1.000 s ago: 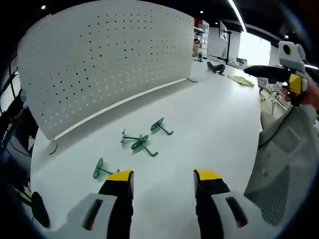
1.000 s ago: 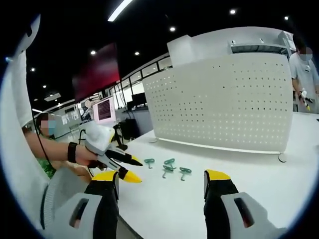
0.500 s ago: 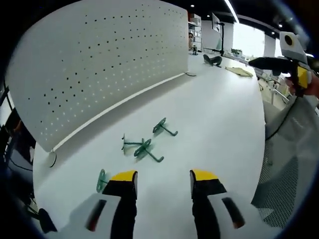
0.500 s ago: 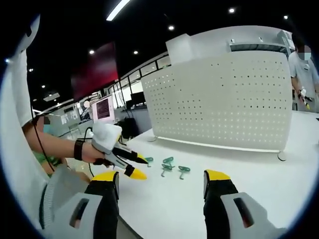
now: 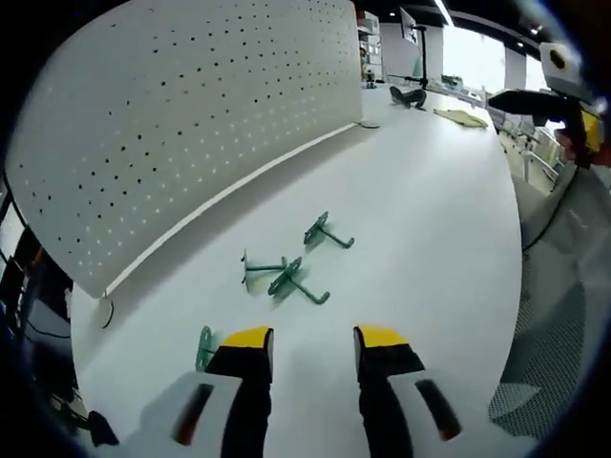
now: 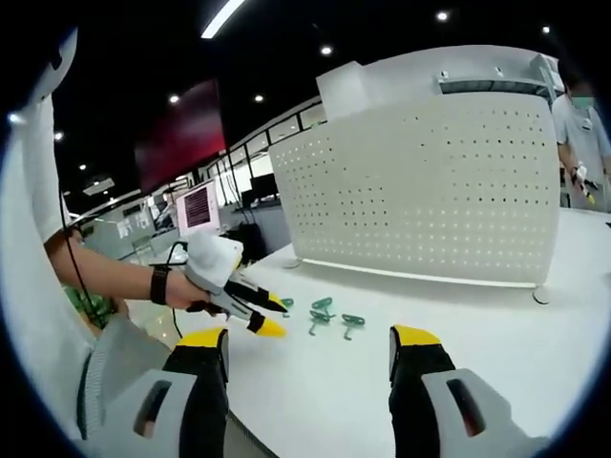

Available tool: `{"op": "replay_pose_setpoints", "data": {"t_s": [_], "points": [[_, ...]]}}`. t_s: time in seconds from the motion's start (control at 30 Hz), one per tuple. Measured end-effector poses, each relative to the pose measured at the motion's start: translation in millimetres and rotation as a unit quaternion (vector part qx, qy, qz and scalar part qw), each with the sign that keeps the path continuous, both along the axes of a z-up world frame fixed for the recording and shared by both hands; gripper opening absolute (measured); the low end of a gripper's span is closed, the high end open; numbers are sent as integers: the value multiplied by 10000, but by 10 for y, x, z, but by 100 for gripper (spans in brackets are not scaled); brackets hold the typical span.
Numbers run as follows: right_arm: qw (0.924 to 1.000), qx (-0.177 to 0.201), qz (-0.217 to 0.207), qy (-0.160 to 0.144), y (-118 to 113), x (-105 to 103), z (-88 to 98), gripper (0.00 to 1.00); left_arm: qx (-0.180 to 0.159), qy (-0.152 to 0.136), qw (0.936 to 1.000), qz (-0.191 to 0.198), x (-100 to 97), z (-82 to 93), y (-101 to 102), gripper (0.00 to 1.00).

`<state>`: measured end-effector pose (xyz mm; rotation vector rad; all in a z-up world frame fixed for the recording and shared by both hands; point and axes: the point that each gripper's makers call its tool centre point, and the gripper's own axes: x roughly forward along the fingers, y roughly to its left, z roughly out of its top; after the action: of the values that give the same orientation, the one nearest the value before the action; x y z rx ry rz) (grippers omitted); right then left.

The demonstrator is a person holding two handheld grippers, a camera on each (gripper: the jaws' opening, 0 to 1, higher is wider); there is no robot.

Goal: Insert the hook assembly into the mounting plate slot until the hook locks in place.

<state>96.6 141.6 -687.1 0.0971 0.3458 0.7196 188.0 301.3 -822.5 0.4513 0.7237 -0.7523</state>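
Left gripper view: the left claw (image 5: 308,343), jaws spread with nothing between them, hangs low over a white desk (image 5: 430,219). Four green hooks lie flat on the desk ahead of it, in front of the upright white perforated mounting plate (image 5: 191,114). The nearest hook (image 5: 203,347) lies just beside the left jaw tip, its round base showing; the jaw hides part of it. Two hooks lie together farther on: one (image 5: 260,267) with its long axis running left to right in this view, base to the left, and one (image 5: 298,283) whose stem slants toward the lower right, the two touching or crossing. The farthest hook (image 5: 327,232) lies apart, its stem pointing to the right. The right claw (image 5: 535,95) is held in the air at upper right. Right gripper view: the right claw (image 6: 307,345) is likewise released, well above the desk (image 6: 535,353); the left claw (image 6: 270,315), held by a hand (image 6: 186,294), points its yellow tips toward the hooks (image 6: 329,318) before the mounting plate (image 6: 430,191).
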Motion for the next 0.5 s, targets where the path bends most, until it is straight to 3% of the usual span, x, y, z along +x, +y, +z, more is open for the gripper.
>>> {"op": "replay_pose_setpoints", "data": {"t_s": [0.5], "points": [[10000,55,-34,55,-20,-24,-30,68,294,-176,9991,-235,206,18,36,31]]}}
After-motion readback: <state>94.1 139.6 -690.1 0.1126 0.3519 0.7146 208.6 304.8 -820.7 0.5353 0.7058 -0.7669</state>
